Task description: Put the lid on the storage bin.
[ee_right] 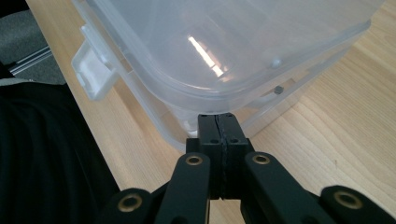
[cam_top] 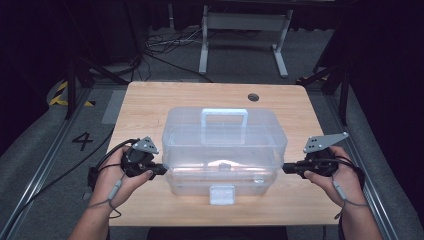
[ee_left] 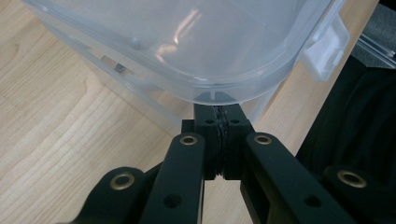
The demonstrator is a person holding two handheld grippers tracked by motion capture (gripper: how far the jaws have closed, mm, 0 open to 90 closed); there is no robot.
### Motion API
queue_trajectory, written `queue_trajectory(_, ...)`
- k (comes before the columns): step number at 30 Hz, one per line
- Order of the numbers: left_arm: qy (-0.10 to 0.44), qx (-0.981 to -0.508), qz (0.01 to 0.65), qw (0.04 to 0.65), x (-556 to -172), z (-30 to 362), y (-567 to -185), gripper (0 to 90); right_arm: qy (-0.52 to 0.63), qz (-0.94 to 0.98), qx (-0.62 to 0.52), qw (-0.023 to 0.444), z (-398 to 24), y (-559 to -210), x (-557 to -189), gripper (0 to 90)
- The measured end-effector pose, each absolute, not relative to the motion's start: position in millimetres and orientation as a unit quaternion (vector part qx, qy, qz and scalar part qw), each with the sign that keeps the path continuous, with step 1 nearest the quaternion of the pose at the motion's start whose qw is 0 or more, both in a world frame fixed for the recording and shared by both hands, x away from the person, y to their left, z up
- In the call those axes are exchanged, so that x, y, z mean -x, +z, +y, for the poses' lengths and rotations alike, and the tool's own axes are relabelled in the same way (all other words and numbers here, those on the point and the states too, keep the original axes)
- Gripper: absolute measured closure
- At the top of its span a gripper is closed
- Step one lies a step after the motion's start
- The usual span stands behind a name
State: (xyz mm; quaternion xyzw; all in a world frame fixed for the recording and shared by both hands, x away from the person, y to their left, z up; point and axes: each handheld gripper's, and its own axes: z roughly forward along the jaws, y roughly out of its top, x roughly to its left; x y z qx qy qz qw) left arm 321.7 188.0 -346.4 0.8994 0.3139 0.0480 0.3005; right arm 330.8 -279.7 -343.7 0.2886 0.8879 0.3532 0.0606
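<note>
At mid-frame in the high view, the clear box (cam_top: 224, 150) sat on the table (cam_top: 150, 100) with a gripper at each end. The gripper views showed the left gripper (ee_left: 218, 109) and right gripper (ee_right: 218, 119), jaws pressed together, tucked under the lid's rim.

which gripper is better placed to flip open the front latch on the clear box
Neither by much. The latch sits centred on the front of the box, and the left gripper and right gripper sit at opposite ends, fingers closed, about equally far away.

a black numeral "4" (cam_top: 82, 140) painted on the grey floor (cam_top: 50, 165) left of the table, the one readable mark, no lettering legible on anything else
</note>
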Motion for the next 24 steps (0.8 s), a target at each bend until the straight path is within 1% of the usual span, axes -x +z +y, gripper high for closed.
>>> queue_trajectory(24, 0.019, -0.922, 0.296, 0.247, -323, 182, -355, 87.9, 0.307, 0.911, -0.275, 0.032, -274, -355, -335, 90.0)
